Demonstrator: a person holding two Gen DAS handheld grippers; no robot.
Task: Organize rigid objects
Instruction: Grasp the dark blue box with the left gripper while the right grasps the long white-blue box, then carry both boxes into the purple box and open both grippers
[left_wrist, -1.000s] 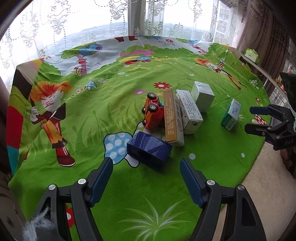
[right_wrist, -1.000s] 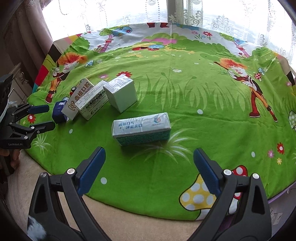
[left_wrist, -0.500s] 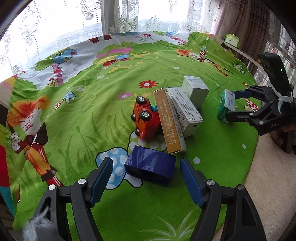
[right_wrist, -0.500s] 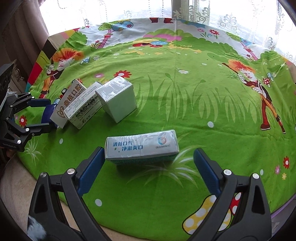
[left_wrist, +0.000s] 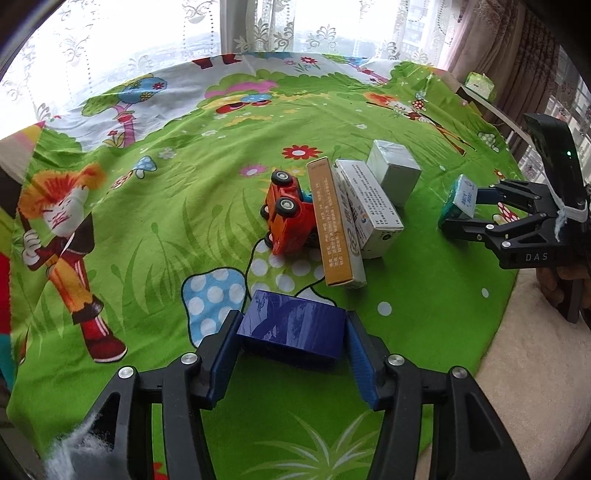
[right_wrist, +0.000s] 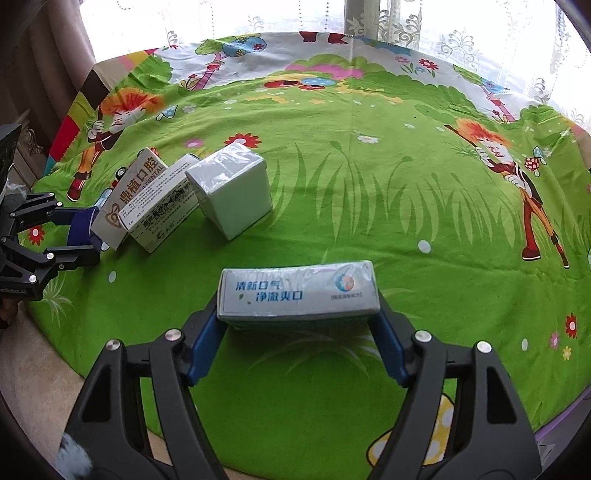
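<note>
My left gripper is shut on a dark blue box on the green cartoon cloth, its blue pads against the box's two ends. My right gripper is shut on a long white and teal toothpaste box; it shows from the side in the left wrist view. Beyond the blue box an orange toy car lies on its side against an orange-edged box, a white printed box and a silver-white cube box, all leaning in a row.
The round table's front edge curves just under both grippers, with beige floor below. Lace curtains and a window stand behind the table. A small green box sits on a ledge at the far right.
Both grippers moved forward and closed: the left around the dark blue box, the right around the toothpaste box. The row of boxes and the car stayed put.
</note>
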